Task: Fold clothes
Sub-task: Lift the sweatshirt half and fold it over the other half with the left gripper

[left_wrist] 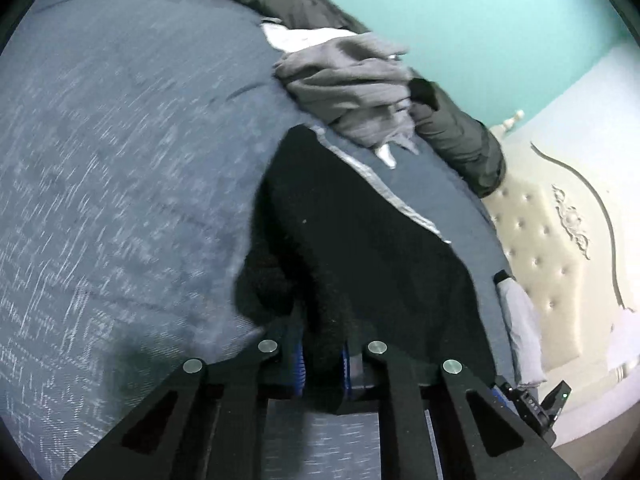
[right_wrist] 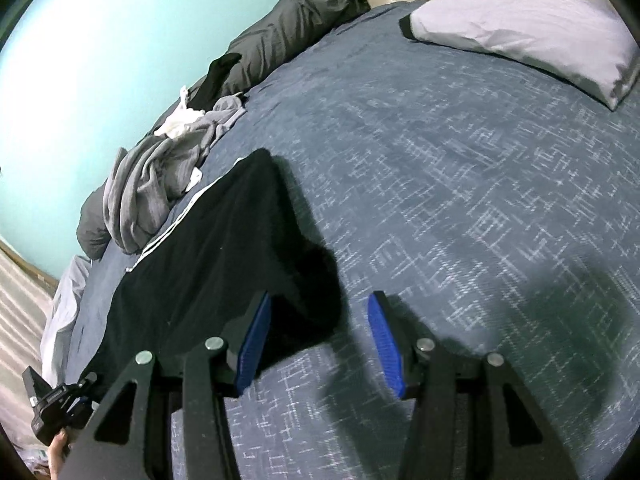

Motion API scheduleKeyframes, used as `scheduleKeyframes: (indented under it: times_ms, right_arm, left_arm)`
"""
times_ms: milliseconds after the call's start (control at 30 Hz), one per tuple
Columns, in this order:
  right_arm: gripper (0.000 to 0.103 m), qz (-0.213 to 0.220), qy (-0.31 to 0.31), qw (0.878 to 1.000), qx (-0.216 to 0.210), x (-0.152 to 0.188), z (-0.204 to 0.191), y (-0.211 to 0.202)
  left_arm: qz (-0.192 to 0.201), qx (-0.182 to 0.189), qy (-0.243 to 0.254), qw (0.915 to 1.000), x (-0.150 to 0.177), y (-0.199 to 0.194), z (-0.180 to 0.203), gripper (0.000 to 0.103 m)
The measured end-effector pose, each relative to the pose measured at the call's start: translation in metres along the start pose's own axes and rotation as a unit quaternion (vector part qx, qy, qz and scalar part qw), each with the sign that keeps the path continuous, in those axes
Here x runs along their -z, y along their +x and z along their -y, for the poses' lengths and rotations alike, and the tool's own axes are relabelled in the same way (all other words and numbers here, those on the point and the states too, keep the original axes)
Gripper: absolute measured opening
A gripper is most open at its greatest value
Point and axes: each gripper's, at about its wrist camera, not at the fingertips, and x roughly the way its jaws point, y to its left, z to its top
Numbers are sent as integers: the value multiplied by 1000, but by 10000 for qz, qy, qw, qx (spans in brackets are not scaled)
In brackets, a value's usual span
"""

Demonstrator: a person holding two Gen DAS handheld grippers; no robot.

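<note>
A black garment with white side stripes (left_wrist: pixel 360 240) lies on the blue patterned bedspread (left_wrist: pixel 120 160). My left gripper (left_wrist: pixel 322 354) is shut on a bunched corner of this black garment, the fabric pinched between its blue pads. In the right wrist view the same garment (right_wrist: pixel 208 248) stretches away to the left. My right gripper (right_wrist: pixel 318 344) is open and empty just above the bedspread (right_wrist: pixel 460 200), its left pad (right_wrist: pixel 254 344) at the garment's near edge.
A crumpled grey garment (left_wrist: pixel 352 84) with white cloth lies beyond, also in the right wrist view (right_wrist: pixel 156 184). A dark rolled duvet (right_wrist: pixel 280 36) runs along the teal wall. A lilac pillow (right_wrist: pixel 520 28) sits by the tufted headboard (left_wrist: pixel 540 248).
</note>
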Motion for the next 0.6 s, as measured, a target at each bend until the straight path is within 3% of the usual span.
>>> scheduleKeyframes:
  times_ms: [233, 467, 600]
  right_arm:
    - [51, 91, 268, 9996, 2, -7, 20, -9]
    - [51, 135, 374, 9992, -93, -14, 36, -19]
    - [51, 178, 437, 9988, -136, -18, 43, -25]
  left_arm:
    - [36, 174, 474, 9987, -9, 6, 62, 12]
    - [-39, 438, 1060, 9934, -12, 31, 153, 12]
    - [-305, 703, 1431, 9867, 2, 63, 214, 12]
